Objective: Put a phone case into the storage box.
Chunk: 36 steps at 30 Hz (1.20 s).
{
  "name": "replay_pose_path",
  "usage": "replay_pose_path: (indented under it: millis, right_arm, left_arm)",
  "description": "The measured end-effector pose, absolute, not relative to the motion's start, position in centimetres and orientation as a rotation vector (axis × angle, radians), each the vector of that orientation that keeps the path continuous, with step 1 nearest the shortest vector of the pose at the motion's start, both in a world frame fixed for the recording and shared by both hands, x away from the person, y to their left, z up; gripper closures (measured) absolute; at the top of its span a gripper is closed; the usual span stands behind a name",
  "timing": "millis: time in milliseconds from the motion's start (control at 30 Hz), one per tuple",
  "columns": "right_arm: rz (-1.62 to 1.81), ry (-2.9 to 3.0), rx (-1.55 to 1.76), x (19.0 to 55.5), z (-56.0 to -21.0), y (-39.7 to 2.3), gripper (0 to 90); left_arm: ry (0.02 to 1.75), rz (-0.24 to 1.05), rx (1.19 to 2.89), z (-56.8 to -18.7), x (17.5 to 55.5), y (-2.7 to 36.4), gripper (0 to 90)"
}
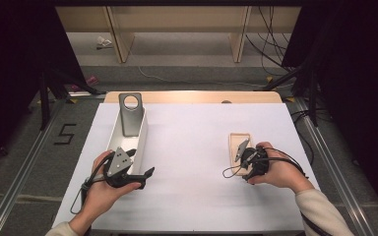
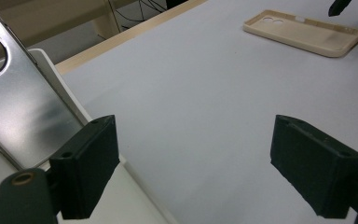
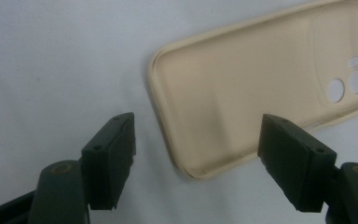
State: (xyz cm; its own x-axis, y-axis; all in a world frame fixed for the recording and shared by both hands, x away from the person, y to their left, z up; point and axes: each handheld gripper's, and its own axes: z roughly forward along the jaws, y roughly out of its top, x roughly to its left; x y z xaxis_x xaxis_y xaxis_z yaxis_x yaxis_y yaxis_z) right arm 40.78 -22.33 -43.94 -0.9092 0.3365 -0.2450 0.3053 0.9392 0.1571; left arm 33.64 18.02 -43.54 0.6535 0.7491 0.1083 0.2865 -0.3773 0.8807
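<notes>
A person sits at a table covered with a white sheet (image 1: pixel 192 147) and holds a two-jaw gripper in each hand. The left gripper (image 1: pixel 147 173) is held low at the left side of the table, just beside the near end of a long white tray (image 1: pixel 142 135); in the left gripper view its two black jaws stand wide apart with nothing between them, one over the tray's edge and the other over the bare sheet. A grey metal plate (image 1: pixel 130 114) with a round hole near its top leans inside the tray, its upper end rising past the tray's far end. The right gripper (image 1: pixel 240 150) hovers over the near end of a beige phone case (image 1: pixel 235 142) that lies flat on the right part of the sheet, open side up. In the right gripper view the jaws are spread wide, one over the bare sheet and the other over the case's long edge, and the case's corner (image 3: pixel 186 168) lies between them; the camera cut-outs sit at the case's far end. Whether a jaw touches the case cannot be told.
</notes>
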Motion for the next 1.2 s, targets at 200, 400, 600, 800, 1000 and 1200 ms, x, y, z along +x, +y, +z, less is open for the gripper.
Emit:
replay_pose_path:
  millis: [200, 400, 600, 800, 1000, 1200]
  right_arm:
    - [0.128, 2.828, 0.472, 40.9, -44.1, -22.3, 28.8]
    - [0.090, 2.826, 0.443, 41.1, -44.3, -22.1, 29.9]
    - [0.061, 2.829, 0.439, 41.5, -44.6, -22.0, 30.5]
    - [0.052, 2.830, 0.440, 41.7, -44.8, -22.0, 30.6]
    - [0.031, 2.843, 0.427, 41.8, -45.0, -21.9, 33.3]
    - [0.009, 2.862, 0.402, 42.0, -44.9, -21.8, 40.7]
  left_arm:
    - [0.809, 0.632, 1.948, -43.5, 33.6, 18.0, 15.0]
    - [0.809, 0.631, 1.948, -43.5, 33.6, 18.0, 15.1]
    - [0.808, 0.631, 1.947, -43.5, 33.6, 18.0, 15.1]
    - [0.807, 0.631, 1.948, -43.5, 33.6, 18.0, 15.1]
    - [0.805, 0.629, 1.949, -43.5, 33.6, 17.9, 15.1]
    - [0.806, 0.628, 1.947, -43.5, 33.6, 17.9, 15.0]
